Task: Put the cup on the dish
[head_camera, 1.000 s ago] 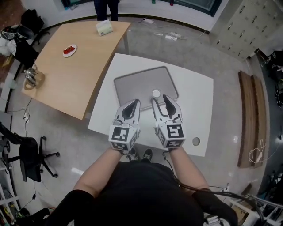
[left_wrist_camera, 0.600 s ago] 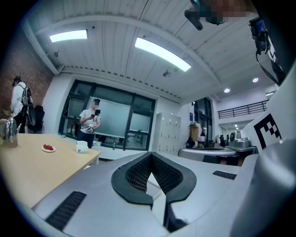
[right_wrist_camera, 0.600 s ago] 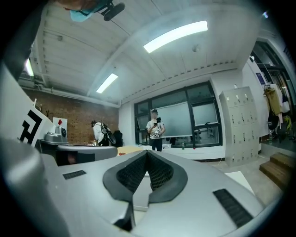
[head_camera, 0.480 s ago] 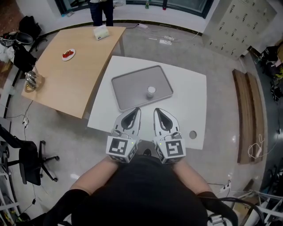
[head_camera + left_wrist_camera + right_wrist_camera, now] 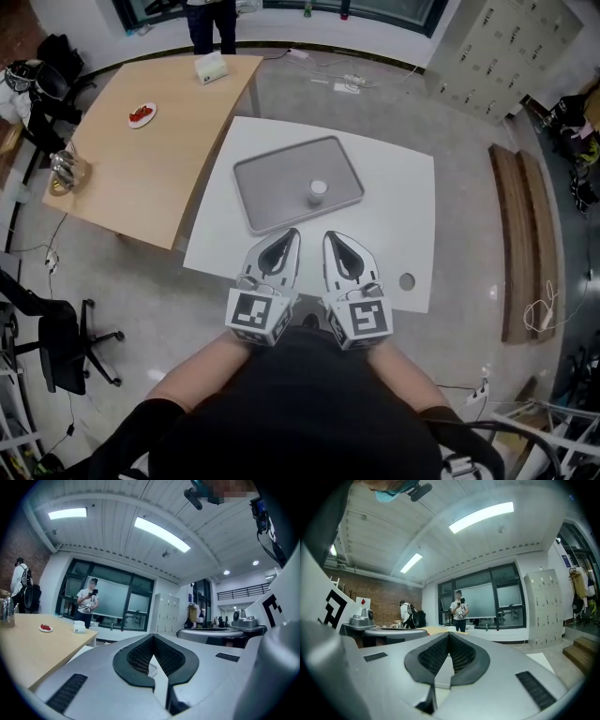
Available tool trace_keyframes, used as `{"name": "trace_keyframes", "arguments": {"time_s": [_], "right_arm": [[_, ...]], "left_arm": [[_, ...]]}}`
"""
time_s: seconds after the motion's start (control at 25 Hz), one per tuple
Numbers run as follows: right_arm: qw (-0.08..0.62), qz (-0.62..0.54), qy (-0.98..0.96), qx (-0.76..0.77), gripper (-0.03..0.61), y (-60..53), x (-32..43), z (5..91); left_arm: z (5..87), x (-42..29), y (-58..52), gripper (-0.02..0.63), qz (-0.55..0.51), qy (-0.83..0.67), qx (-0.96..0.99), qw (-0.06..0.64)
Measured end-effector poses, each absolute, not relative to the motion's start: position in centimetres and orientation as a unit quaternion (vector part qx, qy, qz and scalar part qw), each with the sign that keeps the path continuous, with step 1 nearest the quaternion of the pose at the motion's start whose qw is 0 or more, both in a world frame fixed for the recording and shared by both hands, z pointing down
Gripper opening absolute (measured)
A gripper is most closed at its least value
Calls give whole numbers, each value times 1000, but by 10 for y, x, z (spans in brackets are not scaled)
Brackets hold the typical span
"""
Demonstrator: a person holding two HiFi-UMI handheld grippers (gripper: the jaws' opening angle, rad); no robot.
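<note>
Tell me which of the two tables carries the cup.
The white table: the cup stands on its grey tray. The wooden table beside it has none.

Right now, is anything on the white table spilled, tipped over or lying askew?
Nothing is spilled or damaged. The cup stands upright on the grey dish, toward its right side. The only slight oddity is that the dish lies a little turned against the edges of the white table.
</note>
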State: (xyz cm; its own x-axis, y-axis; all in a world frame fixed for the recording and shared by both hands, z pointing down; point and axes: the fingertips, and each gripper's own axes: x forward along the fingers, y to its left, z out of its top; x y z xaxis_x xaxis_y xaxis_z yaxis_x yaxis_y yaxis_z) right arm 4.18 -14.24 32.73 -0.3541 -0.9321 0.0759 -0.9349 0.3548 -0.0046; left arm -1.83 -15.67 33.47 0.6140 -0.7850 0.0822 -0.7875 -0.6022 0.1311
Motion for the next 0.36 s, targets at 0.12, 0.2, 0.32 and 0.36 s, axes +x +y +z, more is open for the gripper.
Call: {"name": "trace_keyframes", "arguments": {"time_s": [0.12,0.2,0.32,0.36], "right_arm": [[27,21,-826,563,12,-141,40,324],[27,21,-828,560,12,-140,38,323],[26,19,-830,557,12,-138,32,323],[26,19,-831,556,12,-138,31,323]], "left_arm": [[334,-17,-154,5,10,-437,897,74],[335,-17,-153,5,9,-435,897,72],[337,-21,-150,5,12,-435,898,71],[338,-22,-149,5,15,-435,897,72]]}}
